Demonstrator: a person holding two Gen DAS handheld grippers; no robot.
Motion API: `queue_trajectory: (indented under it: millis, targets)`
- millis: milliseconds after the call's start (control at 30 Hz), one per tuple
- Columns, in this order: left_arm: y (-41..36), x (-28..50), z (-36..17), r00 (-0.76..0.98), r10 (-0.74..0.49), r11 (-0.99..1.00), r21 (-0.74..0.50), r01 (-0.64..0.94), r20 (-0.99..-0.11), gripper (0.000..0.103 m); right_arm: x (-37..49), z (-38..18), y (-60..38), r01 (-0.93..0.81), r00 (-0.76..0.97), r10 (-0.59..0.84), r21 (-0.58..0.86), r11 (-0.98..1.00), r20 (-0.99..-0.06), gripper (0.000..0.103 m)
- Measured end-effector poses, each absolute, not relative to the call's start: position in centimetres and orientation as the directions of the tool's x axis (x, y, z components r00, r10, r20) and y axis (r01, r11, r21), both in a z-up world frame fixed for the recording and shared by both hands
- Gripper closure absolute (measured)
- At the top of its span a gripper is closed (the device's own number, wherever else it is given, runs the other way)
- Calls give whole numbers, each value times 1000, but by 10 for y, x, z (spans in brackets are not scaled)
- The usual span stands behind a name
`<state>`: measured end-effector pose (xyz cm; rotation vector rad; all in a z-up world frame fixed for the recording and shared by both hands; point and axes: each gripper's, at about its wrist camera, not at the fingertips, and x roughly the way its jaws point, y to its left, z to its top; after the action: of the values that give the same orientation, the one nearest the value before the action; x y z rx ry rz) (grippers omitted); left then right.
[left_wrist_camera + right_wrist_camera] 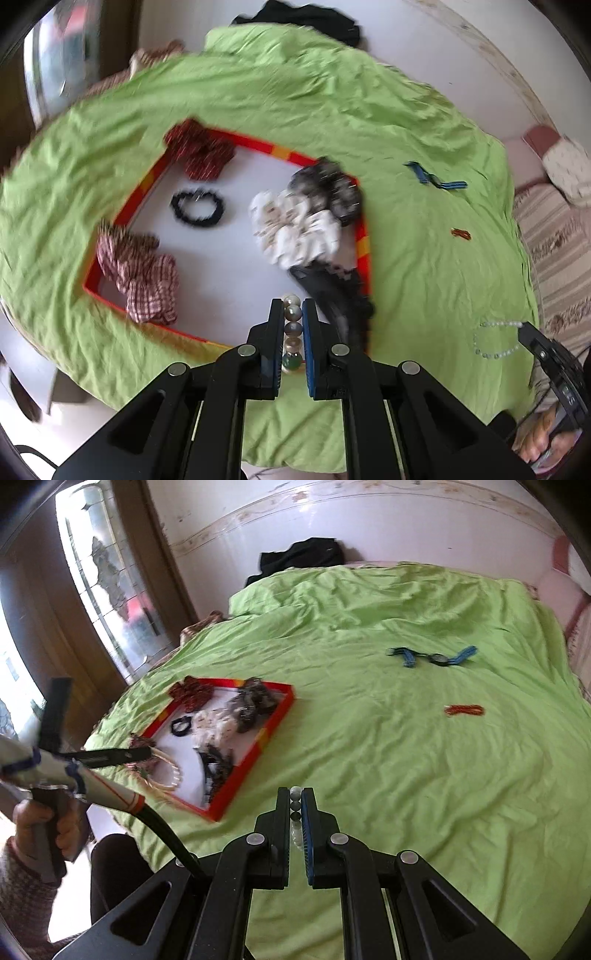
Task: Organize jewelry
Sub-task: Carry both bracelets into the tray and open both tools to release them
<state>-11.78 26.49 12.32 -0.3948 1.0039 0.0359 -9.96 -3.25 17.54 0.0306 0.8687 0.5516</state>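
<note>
Where the green sheet (406,775) covers the bed, a red-rimmed tray (275,722) lies on its left part, as the right wrist view shows it. Inside the tray sit a white scrunchie (295,230), a grey one (327,188) touching it at the far right rim, a dark red one (199,153) in the far corner, a checked one (142,271) in the near left corner and a small black band (195,207) between them. Dark items (332,291) lie by the tray's right rim, too blurred to name.

Out on the sheet, well apart from the tray, lie a blue strap piece (432,656) and a small red bead string (464,710).

Over the tray's near edge, the left tongs (293,314) are clamped on a bracelet of large pearl-like beads (292,312), with a green bead nearest the camera. The right tongs (295,799) pinch a strand of small clear and dark beads (295,805) above the sheet, right of the tray; in the left view that strand (495,338) hangs in a loop.
</note>
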Motion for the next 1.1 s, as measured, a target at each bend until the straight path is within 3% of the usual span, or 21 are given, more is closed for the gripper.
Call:
queue_trajectory:
  millis: [333,633,1033,1100]
  targets:
    - [328,-123,85,524,-120,878,-337,-341,-843,94,-88,178,63,-561,369,575,319,764,-730,96]
    - [347,-131,79,540,-80,868,-325,-375,-838,94,-60,141,162,-570,197,634,439,695,-747,96]
    - [347,-124,73,546,-101,870,-340,-357,-832,92,-51,86,170,-504,157,555,418,756,-817,95]
    - [346,-125,74,552,-105,868,-347,-355,-827,85,-52,86,169,-502,156,551,415,759,-820,95]
